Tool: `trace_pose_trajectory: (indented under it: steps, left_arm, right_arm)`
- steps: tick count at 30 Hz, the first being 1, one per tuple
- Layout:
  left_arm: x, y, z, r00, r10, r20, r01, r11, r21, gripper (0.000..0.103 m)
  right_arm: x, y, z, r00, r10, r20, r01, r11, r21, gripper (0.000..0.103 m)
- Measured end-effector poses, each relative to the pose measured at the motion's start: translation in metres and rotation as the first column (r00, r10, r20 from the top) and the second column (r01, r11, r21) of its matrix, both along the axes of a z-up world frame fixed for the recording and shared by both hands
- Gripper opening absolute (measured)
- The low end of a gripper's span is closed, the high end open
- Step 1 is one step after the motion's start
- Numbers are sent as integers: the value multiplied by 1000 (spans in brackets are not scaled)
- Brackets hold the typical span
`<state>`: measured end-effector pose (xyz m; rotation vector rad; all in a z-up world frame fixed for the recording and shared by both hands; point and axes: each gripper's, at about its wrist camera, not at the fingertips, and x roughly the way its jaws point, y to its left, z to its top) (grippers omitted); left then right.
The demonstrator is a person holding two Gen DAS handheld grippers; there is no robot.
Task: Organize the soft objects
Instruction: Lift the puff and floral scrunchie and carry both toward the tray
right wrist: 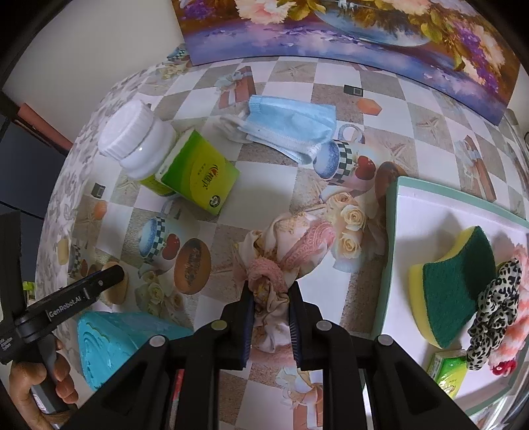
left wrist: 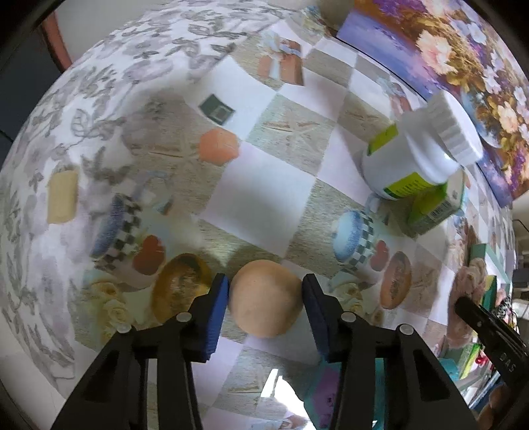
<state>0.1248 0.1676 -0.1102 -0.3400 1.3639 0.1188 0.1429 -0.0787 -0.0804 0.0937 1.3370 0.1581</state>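
Note:
My left gripper is around a beige round sponge puff on the patterned tablecloth; its blue pads sit at both sides of it. My right gripper is shut on a pink and cream fabric bundle that lies on the table. Right of it is a white tray with a green rim holding a yellow-green scrub sponge, a leopard-print scrunchie and a pink fluffy item. A blue face mask lies farther back.
A white jar leans on a green tissue pack; both also show in the left wrist view, the jar and the pack. A turquoise object is at the near left. A flower painting stands at the back.

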Motion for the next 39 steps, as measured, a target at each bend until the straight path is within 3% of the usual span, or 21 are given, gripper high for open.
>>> trace_pose_trajectory:
  steps: [7, 18, 26, 39]
  left_arm:
    - [-9, 25, 20, 997, 57, 45, -58, 998, 16, 46]
    - [-26, 13, 105, 967, 36, 251, -50, 998, 47, 47]
    - [-27, -30, 144, 937, -47, 345, 22, 997, 74, 47]
    - [-35, -130, 177, 887, -239, 394, 192, 969, 156, 47]
  right_arm:
    - [-3, -6, 6, 1000, -16, 17, 16, 1000, 13, 20]
    - [-28, -27, 57, 985, -57, 165, 55, 998, 14, 20]
    - [-51, -71, 91, 958, -144, 248, 144, 989, 16, 21]
    - [-90, -176, 112, 903, -317, 290, 339, 940, -29, 21]
